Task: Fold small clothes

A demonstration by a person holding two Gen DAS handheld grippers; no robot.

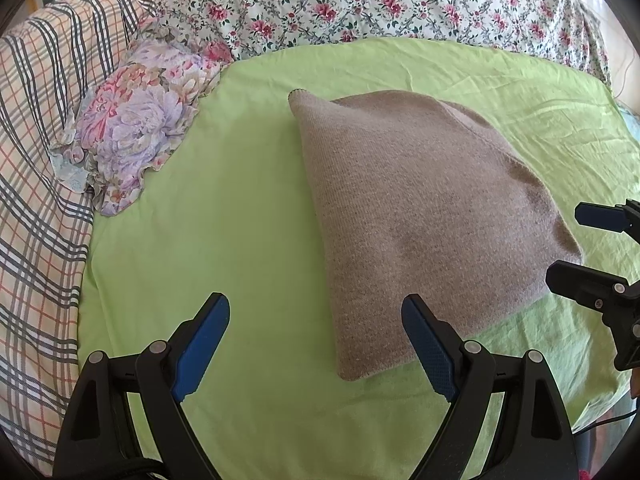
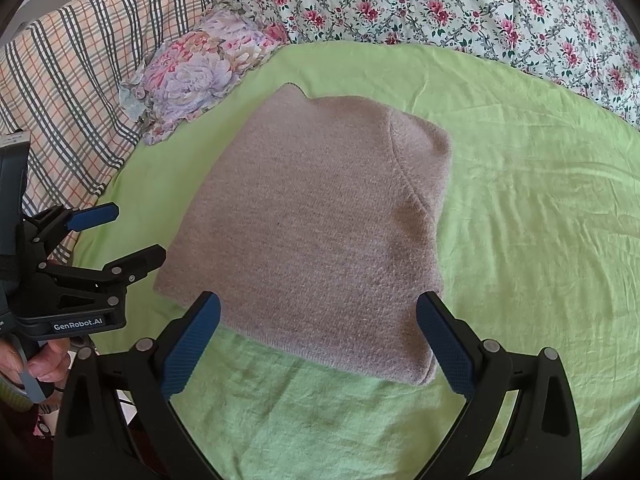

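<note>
A beige knitted garment (image 1: 420, 216) (image 2: 320, 232) lies folded into a flat bundle on the green sheet (image 1: 224, 216) (image 2: 520, 208). My left gripper (image 1: 316, 312) hovers open above the sheet just left of the bundle's near corner, nothing between its blue pads. My right gripper (image 2: 318, 312) is open too, its fingers spread over the bundle's near edge without touching it. Each gripper shows in the other's view: the right gripper (image 1: 568, 240) at the right edge, the left gripper (image 2: 132, 232) at the left edge, held by a hand (image 2: 44, 364).
A purple-pink floral pillow (image 1: 136, 120) (image 2: 200, 68) lies at the sheet's far left. A plaid blanket (image 1: 44, 160) (image 2: 80, 72) bounds the left side and a white flowered quilt (image 1: 360, 4) (image 2: 480, 8) the far side. Bare green sheet spreads left and right of the bundle.
</note>
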